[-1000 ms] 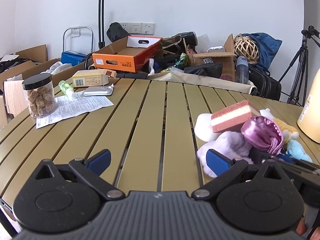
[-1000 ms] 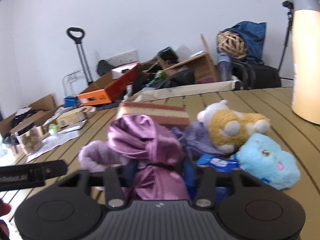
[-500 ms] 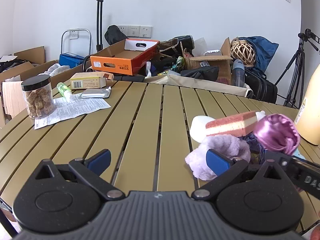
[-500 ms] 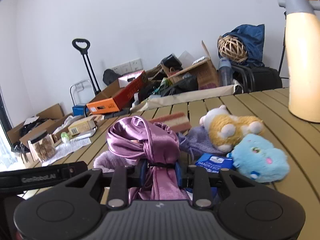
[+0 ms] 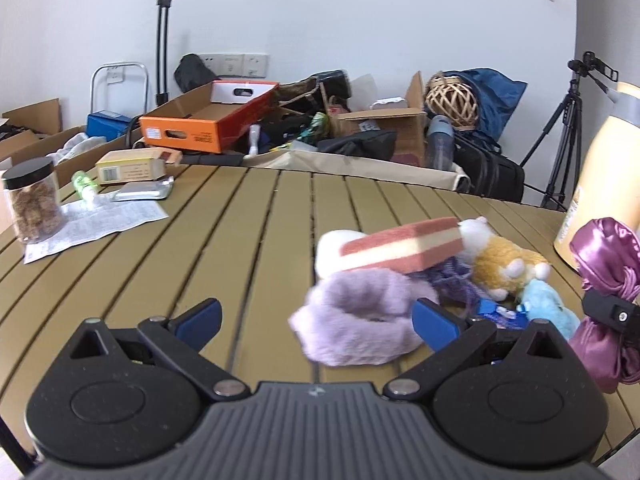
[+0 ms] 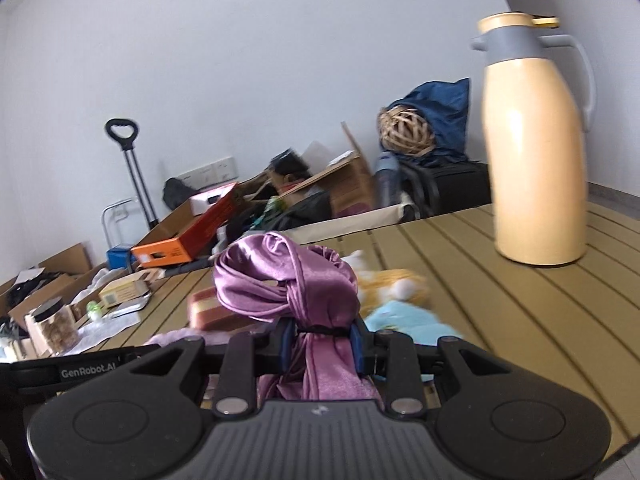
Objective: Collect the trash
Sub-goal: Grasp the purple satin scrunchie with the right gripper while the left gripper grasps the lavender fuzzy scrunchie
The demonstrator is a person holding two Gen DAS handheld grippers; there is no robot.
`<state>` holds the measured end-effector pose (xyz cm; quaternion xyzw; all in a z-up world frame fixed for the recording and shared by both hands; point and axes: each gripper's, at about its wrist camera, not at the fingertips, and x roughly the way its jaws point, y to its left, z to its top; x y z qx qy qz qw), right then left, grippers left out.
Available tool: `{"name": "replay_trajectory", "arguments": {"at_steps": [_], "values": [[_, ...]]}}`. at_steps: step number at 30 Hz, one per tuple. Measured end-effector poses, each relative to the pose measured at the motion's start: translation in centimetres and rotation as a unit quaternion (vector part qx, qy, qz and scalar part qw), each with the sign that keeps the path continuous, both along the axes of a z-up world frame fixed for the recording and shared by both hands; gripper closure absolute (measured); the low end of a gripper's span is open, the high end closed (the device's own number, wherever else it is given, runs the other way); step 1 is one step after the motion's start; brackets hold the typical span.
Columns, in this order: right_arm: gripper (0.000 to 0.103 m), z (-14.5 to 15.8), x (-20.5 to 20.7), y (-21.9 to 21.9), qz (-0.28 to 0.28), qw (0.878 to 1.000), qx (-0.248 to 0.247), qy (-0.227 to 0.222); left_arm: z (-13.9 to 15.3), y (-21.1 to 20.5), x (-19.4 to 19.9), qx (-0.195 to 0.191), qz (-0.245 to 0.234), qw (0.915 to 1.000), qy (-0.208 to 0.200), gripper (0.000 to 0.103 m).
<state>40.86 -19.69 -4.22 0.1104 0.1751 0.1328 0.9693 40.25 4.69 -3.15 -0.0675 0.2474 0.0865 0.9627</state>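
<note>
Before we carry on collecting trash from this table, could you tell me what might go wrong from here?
1. The right gripper pinches the purple satin cloth only at a narrow waist; the slick fabric could slip free.
2. Its loose tail hangs beside the plush toys and could snag or drag them.
3. The tall cream thermos stands close by; a swing could tip it.

black grippers [image 5: 316, 316], blue fingers [image 5: 434, 322]
</note>
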Motion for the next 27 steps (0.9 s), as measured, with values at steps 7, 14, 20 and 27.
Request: {"name": "replay_trajectory", "arguments": {"at_steps": [7,14,20,27], "values": [[0.076,-0.4,0.2,-3.3,-0.034,0.999,0.004,0.006,-1.3,-3.5,1.6,0.040,-0.001,0.9992,-0.004,0.000],[0.076,-0.9,0.3,-4.7,-0.045,0.999,0.004,0.019,-2.3,-4.9,3.5,0.067,0.012,0.9976,0.007,0.000],[0.076,-1.1,0.4,-5.0,-0.046,0.999,0.003,0.025,-3.0,-5.2,4.5,0.076,0.019,0.9967,0.023,0.000],[0.076,-1.2,0.7,-4.7,-0.042,0.999,0.005,0.033,-3.1,-4.4,4.8,0.060,0.016,0.9975,0.033,0.016]]}}
